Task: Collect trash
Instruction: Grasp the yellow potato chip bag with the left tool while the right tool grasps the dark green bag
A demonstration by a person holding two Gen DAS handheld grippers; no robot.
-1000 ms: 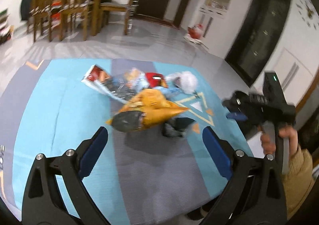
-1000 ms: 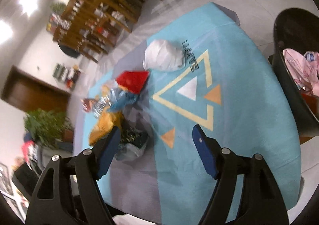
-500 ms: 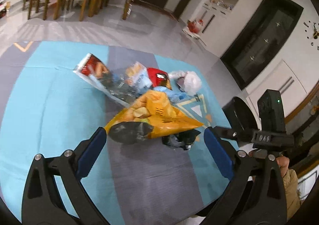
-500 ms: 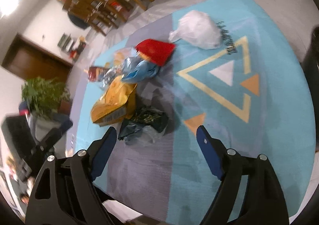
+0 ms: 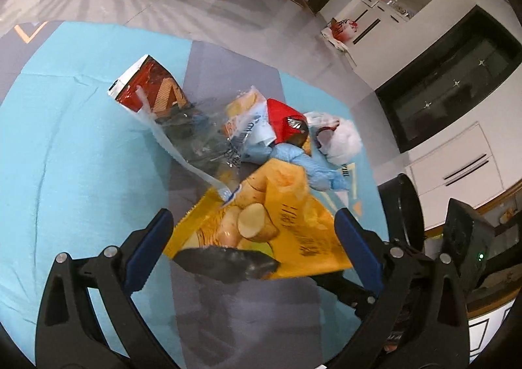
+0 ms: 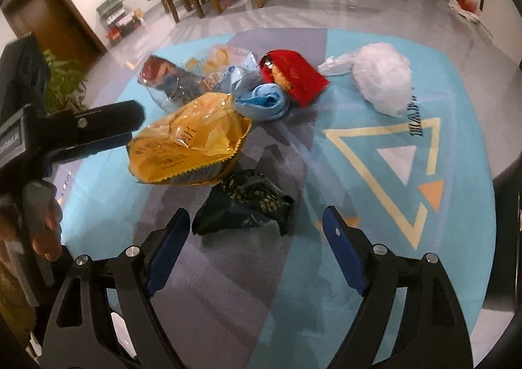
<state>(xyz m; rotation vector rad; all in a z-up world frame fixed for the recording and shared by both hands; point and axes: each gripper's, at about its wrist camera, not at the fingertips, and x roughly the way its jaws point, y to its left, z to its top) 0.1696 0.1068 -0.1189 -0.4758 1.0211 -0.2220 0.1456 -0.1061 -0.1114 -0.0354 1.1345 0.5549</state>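
Trash [image 6: 189, 147], a yellow chip bag, is laid lengthwise between the spread left gripper [image 5: 251, 238]; beside it, the right gripper [image 6: 257, 258] is held open over a dark wrapper [image 6: 244, 209].

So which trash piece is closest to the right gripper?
The crumpled dark green wrapper, lying just ahead of the right gripper's open fingers; the yellow chip bag lies farther.

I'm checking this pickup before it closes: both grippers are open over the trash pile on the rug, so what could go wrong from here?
The left gripper straddles the puffy yellow chip bag; closing could crush it or let the slick film slip out. A clear wrapper's white strip lies across the bag and may drag along. The right gripper is near the dark crumpled bag, close beside the yellow one, so the two grippers might collide.
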